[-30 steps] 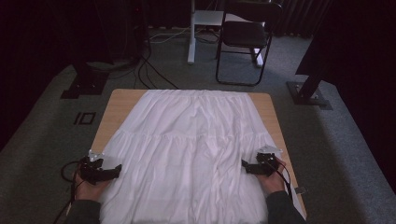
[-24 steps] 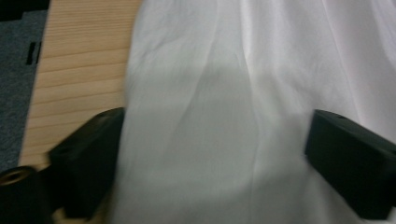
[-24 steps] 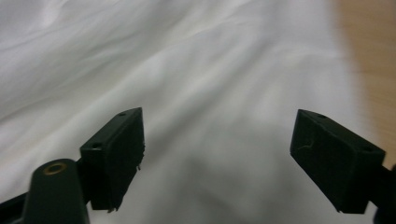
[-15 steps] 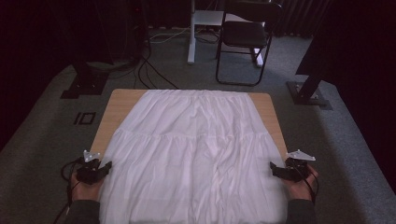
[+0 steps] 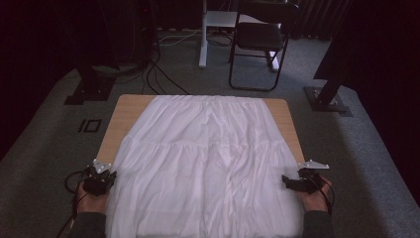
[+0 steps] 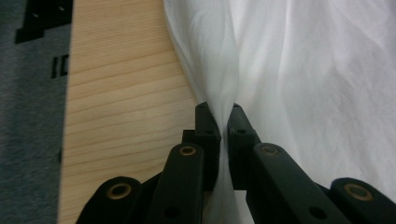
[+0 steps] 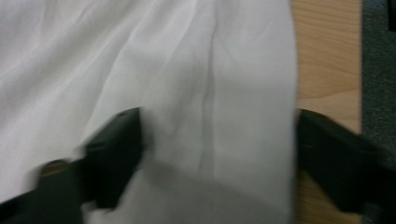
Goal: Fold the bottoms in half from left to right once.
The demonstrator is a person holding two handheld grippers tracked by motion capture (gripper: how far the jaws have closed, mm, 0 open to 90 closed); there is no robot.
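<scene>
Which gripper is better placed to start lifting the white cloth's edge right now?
Left. The left gripper is shut on the white cloth; the right gripper's jaws, just closing, still straddle its edge.

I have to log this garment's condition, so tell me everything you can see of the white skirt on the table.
The white skirt is thin, slightly sheer fabric, gathered at the far waistband, with a seam across its middle and soft wrinkles. It lies spread flat over the wooden table, hem nearest the person. The left hand-held gripper pinches a fold of its left edge; the right hand-held gripper, whose jaws have just been closing, straddles its right edge.
</scene>
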